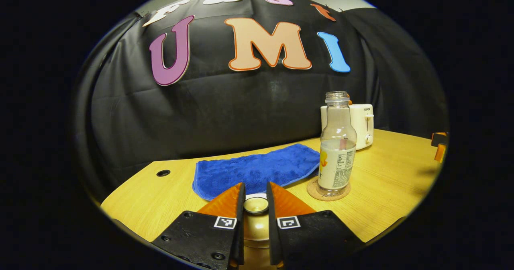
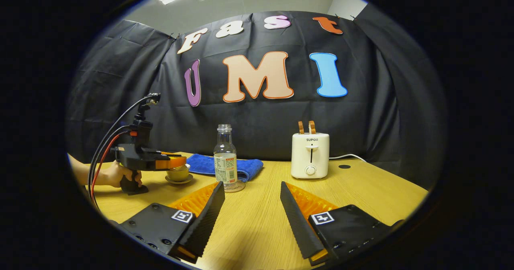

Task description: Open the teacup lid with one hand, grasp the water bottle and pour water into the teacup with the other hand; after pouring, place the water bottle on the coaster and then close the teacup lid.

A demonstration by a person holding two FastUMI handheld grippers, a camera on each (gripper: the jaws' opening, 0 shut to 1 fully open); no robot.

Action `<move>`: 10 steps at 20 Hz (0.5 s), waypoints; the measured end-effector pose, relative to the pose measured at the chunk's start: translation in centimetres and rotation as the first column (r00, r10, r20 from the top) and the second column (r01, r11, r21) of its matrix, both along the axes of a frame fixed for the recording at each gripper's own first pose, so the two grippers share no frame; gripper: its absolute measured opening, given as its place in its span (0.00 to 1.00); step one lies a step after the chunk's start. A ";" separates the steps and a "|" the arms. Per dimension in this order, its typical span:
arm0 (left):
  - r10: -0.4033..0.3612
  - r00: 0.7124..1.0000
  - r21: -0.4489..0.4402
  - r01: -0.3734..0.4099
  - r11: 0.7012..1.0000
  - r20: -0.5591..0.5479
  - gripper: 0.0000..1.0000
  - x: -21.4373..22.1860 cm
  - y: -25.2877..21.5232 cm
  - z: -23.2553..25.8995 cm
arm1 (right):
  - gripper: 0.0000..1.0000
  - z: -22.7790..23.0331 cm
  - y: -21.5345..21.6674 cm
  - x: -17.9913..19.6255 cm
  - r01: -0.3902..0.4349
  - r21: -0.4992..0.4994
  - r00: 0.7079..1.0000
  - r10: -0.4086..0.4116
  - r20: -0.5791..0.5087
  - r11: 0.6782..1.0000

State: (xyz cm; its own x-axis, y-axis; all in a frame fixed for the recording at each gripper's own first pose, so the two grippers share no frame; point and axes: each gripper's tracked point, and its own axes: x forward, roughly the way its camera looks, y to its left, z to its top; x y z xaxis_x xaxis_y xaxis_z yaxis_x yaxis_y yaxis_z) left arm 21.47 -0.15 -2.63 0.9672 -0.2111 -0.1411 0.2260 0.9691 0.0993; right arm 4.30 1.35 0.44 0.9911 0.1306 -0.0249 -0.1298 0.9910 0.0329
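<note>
The wooden table (image 2: 361, 189) carries everything, with a blue towel (image 1: 257, 169) lying just beyond the left gripper's fingers and a white toaster (image 2: 310, 155) well ahead of the right gripper's, slightly to their right. The water bottle (image 2: 225, 159) stands uncapped on its coaster (image 1: 313, 191), ahead and left of the right gripper (image 2: 251, 205), whose fingers are spread wide and hold nothing. It is clear, rigid and part full, so probably moderately heavy and smooth; taking it around the labelled body, below the shoulder, looks safest against slipping or tipping. The teacup (image 2: 178, 173) sits on its saucer directly under the left gripper (image 1: 255, 199), whose fingers are drawn close around the lid knob (image 1: 255, 205); whether both actually press it I cannot tell. The lid looks small, hard and breakable, so the knob is the place to pinch, lifting straight.
</note>
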 end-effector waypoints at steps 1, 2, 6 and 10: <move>0.001 1.000 0.001 -0.001 1.000 0.000 0.22 0.0 0.0 0.0 | 0.90 0.0 0.0 0.0 0.001 0.001 1.000 -0.001 0.001 1.000; 0.001 1.000 0.003 -0.001 1.000 -0.003 0.22 0.0 0.0 0.0 | 0.86 0.1 0.1 0.1 0.001 0.001 1.000 -0.001 0.001 1.000; 0.007 1.000 -0.020 -0.007 1.000 0.014 0.28 -0.2 0.3 0.3 | 0.90 0.0 0.2 0.1 0.003 0.002 1.000 -0.003 0.003 1.000; -0.001 0.999 -0.057 0.003 0.998 0.036 0.36 -0.4 0.4 0.7 | 0.82 -0.2 0.3 0.2 0.004 0.002 1.000 -0.004 0.005 1.000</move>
